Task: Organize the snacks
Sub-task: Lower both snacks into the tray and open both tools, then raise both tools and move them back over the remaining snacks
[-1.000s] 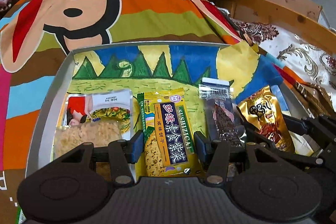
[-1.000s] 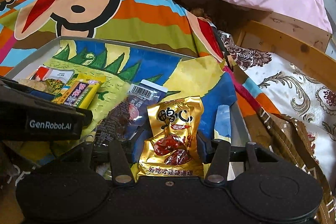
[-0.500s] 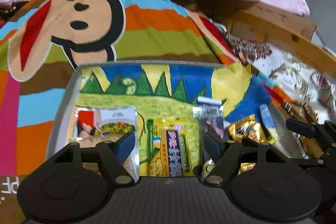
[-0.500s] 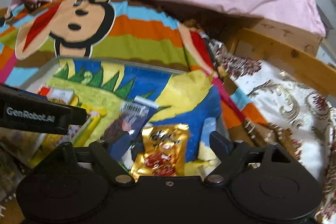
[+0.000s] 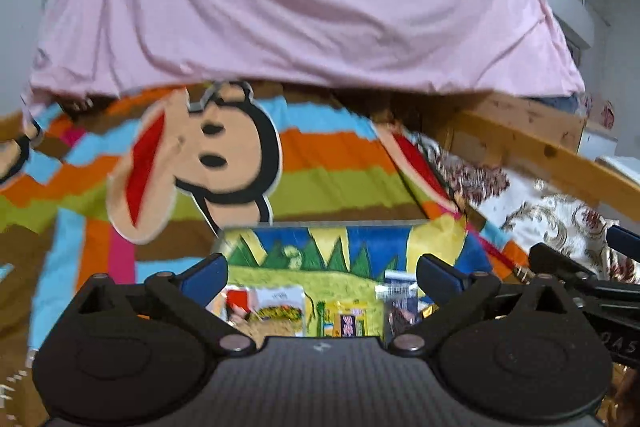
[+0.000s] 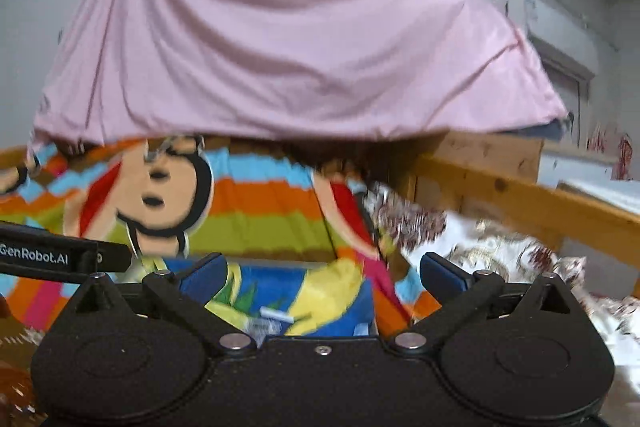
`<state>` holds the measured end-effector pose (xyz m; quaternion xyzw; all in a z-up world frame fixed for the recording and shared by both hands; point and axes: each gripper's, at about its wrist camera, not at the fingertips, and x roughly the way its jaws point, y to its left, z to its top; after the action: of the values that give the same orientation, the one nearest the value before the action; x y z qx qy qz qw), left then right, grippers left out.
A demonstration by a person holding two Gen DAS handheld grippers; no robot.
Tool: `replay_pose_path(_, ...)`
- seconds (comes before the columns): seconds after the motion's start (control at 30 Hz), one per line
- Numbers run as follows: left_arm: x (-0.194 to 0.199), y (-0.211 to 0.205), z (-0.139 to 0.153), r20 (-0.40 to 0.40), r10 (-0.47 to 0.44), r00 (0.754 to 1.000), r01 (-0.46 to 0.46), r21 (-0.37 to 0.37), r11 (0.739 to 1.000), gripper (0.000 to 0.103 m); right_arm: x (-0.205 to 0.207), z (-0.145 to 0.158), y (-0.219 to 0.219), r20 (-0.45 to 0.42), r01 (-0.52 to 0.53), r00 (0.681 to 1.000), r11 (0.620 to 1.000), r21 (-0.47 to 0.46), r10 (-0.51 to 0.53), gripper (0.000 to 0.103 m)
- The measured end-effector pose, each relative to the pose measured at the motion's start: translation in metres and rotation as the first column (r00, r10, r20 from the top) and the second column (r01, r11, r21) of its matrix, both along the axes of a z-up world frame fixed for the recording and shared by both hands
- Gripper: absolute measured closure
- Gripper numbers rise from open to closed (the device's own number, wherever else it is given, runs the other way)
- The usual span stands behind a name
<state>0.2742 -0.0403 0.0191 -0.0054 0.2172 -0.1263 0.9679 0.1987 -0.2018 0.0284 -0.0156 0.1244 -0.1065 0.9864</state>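
A metal tray [image 5: 320,223] lined with a painted landscape holds several snack packs. In the left wrist view I see a white and red pack [image 5: 276,305], a yellow biscuit pack [image 5: 347,319] and a dark clear pack [image 5: 400,301] low between my fingers. My left gripper [image 5: 322,277] is open and empty, raised above the tray. My right gripper [image 6: 323,277] is open and empty too, raised over the tray's right part [image 6: 280,291]. The gold pack is hidden.
The tray lies on a striped blanket with a cartoon monkey [image 5: 208,163]. A pink sheet [image 5: 304,3] hangs behind. A wooden bed rail [image 5: 532,151] and a floral cover [image 5: 536,211] lie to the right. The left gripper's body [image 6: 48,257] shows in the right wrist view.
Both grippers opened wide, let go of the yellow biscuit pack and the gold pack, and pulled up and back from the tray. Both views now tilt upward.
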Motion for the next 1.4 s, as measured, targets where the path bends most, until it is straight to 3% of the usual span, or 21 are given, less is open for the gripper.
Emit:
replay_pose_path(0.3,-0.071,0.01,0.028,0.135,0.095,0.986,-0.102,0.051,0.993,0.001,-0.071,0.034,0.006,0.143,-0.017,0.99,1.0,0.023,0.014,0.001)
replay_pose_path(0.67,-0.14,0.012,0.031,0.184,0.079,0.98,-0.105,0.139,0.985,0.0,-0.146,0.037,0.023,0.131,-0.06,0.989,0.997,-0.045,0.066,0.001)
replay_pose_path(0.87,-0.171,0.015,0.018,0.159,0.072,0.985,-0.104,0.205,0.973,0.0,-0.179,0.035,0.035,0.109,-0.095,0.989,0.992,-0.084,0.104,0.001)
replay_pose_path(1.23,-0.204,0.039,0.007,0.081,0.108,0.991,-0.122,0.203,0.972,0.0,-0.214,0.023,0.057,0.006,-0.168,0.986,0.98,-0.111,0.169,0.001)
replay_pose_path(1.4,-0.209,0.052,-0.002,0.001,0.138,0.99,-0.134,0.224,0.965,0.0,-0.214,0.016,0.063,-0.066,-0.203,0.978,0.975,-0.093,0.197,0.001)
